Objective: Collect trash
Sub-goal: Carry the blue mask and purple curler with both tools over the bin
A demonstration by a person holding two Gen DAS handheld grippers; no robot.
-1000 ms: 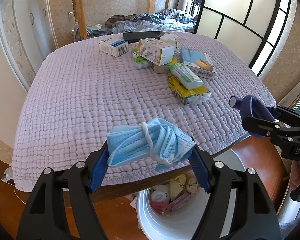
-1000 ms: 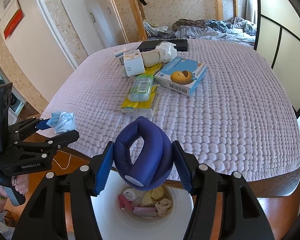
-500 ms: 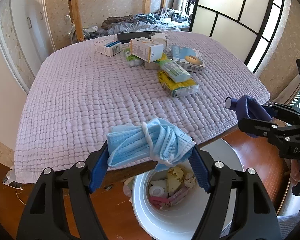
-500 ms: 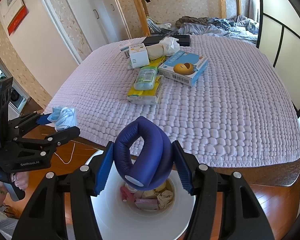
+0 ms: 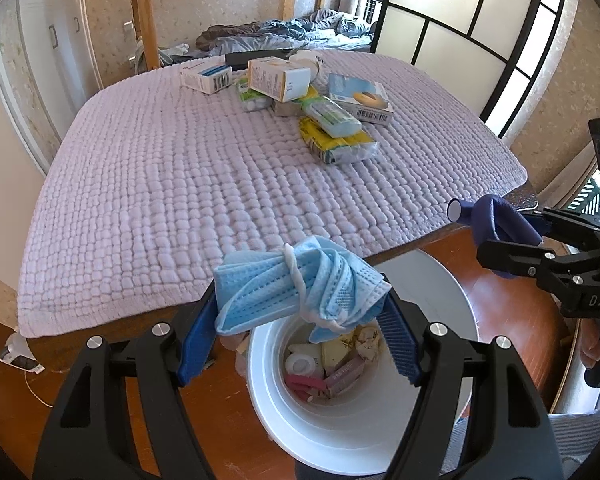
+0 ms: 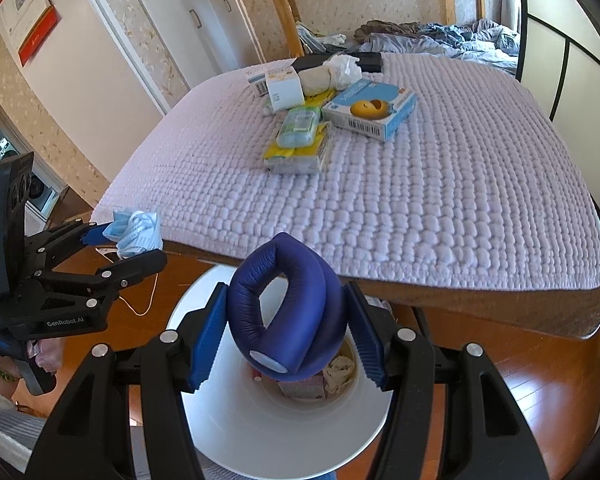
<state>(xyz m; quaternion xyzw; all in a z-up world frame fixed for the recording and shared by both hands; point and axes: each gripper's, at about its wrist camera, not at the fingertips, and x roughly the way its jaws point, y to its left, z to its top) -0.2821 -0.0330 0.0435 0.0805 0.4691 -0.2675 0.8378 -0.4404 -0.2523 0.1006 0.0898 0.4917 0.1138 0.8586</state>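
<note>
My left gripper (image 5: 300, 320) is shut on a crumpled light-blue face mask (image 5: 296, 292) and holds it above the near rim of a white trash bin (image 5: 452, 296) on the floor. My right gripper (image 6: 286, 340) is shut on a bent dark-blue foam tube (image 6: 284, 316), held over the same bin (image 6: 204, 308). The bin holds several scraps of paper and packaging (image 5: 328, 360). In the left wrist view the right gripper (image 5: 512, 236) with the tube (image 5: 496, 216) is at the right. In the right wrist view the left gripper (image 6: 132, 240) with the mask (image 6: 134, 228) is at the left.
A table under a lilac quilted cover (image 5: 204, 168) stands beyond the bin. On its far side lie several boxes and packets: a yellow tissue pack (image 5: 336, 144), a blue box (image 6: 370, 110), white boxes (image 5: 278, 80). Wooden floor (image 5: 228, 420) surrounds the bin.
Both grippers have drawn back from the table edge and now hang over the bin, still holding the mask and the tube. More of the bin's inside shows.
</note>
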